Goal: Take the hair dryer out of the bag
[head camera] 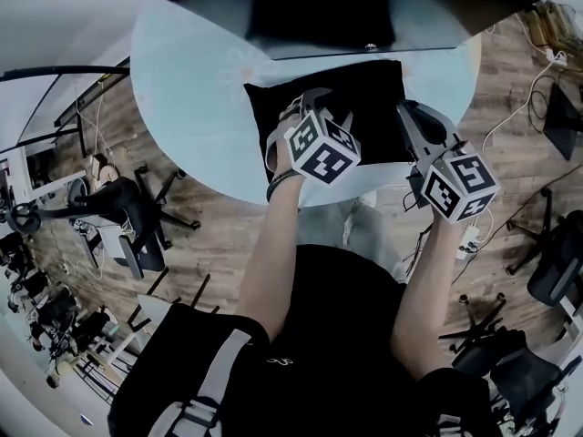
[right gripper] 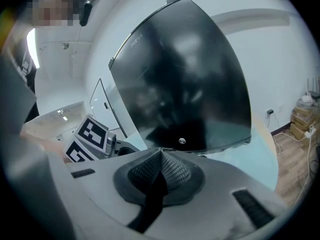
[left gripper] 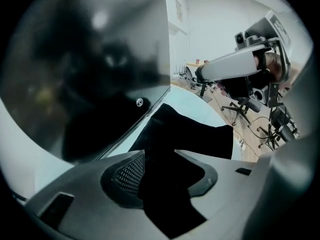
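A black cloth bag point(head camera: 364, 85) lies flat on the round pale table point(head camera: 191, 89); no hair dryer shows. My left gripper point(head camera: 323, 107) hangs over the bag's left half, pointing steeply down. In the left gripper view it point(left gripper: 165, 171) stands open, and the bag's black cloth point(left gripper: 190, 134) fills the gap between the jaws without the pads pressing on it. My right gripper point(head camera: 412, 112) sits at the bag's right edge. In the right gripper view it point(right gripper: 161, 166) is shut, its mesh pads meeting with nothing seen between them.
A dark glossy panel point(head camera: 319, 12) stands upright at the table's far side, just behind the bag. The table's near edge curves below my grippers. Office chairs point(head camera: 127, 208) and a power strip point(head camera: 469, 239) with cables sit on the wooden floor around it.
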A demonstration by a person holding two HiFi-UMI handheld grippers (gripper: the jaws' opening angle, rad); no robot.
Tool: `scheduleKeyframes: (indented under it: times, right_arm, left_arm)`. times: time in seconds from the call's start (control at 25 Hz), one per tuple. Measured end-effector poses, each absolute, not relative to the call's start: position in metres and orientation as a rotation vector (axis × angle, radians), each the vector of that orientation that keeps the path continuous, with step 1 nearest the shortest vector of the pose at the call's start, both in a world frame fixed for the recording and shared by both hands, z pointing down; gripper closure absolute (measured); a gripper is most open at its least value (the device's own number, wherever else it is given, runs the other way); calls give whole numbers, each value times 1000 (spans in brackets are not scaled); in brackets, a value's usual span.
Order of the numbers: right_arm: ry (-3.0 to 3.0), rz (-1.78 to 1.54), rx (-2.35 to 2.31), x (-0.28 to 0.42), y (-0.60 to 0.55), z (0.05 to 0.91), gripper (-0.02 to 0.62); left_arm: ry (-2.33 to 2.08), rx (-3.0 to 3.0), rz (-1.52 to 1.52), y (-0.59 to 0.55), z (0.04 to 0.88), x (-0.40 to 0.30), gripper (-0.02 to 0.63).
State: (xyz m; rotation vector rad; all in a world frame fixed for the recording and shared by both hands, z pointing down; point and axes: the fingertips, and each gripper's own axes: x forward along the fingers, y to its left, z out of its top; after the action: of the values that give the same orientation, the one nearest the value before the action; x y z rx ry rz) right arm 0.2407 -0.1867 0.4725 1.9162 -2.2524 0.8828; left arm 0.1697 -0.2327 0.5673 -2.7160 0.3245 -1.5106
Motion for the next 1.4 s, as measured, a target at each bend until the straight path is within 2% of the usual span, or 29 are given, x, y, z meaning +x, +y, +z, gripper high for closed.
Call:
scheduleKeyframes:
  times: [0.52, 0.56, 0.64, 1.4]
  right_arm:
    - [-2202, 905, 1940, 244, -191, 474, 594]
    - [-2199, 904, 1939, 244, -192, 475, 594]
    - [-2195, 906, 1938, 245, -194, 475, 594]
    - [-2044, 946, 2073, 267, -213, 469, 594]
  left_arm:
    - [209, -2648, -1548, -235, 580, 175, 429]
    - [219, -2649, -1541, -237, 578, 175, 444]
    - [254, -2659, -1523, -243, 575, 175, 591]
    - [264, -2799, -1453, -248, 546, 159, 595]
